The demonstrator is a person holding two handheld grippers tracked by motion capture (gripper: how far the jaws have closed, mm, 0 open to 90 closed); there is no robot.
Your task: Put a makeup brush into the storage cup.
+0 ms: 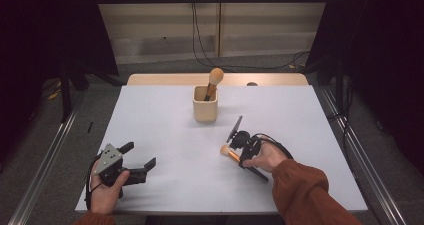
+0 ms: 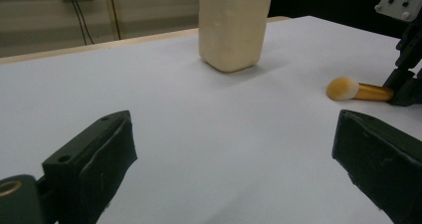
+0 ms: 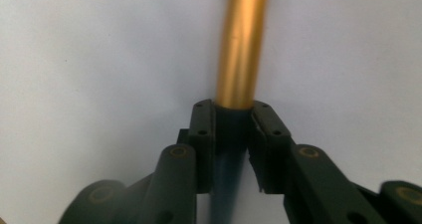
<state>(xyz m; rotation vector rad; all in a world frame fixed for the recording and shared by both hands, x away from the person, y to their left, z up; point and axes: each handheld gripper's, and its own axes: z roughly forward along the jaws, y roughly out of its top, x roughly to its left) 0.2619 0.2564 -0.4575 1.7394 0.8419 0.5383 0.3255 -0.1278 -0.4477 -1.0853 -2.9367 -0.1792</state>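
White table [image 1: 165, 110], right claw [image 3: 233, 119] clamping makeup brush [image 3: 241, 50], left claw [image 2: 234, 159] wide apart

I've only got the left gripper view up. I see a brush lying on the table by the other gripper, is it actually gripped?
Observer: Yes. In the right gripper view the right gripper has its jaws shut on the makeup brush, just below its gold part.
Operator: Anything inside the cream holder?
Observer: The high view shows a second brush standing in the holder, head up.
Operator: And my left gripper?
Observer: The left gripper is open, near the table's front left, holding nothing.
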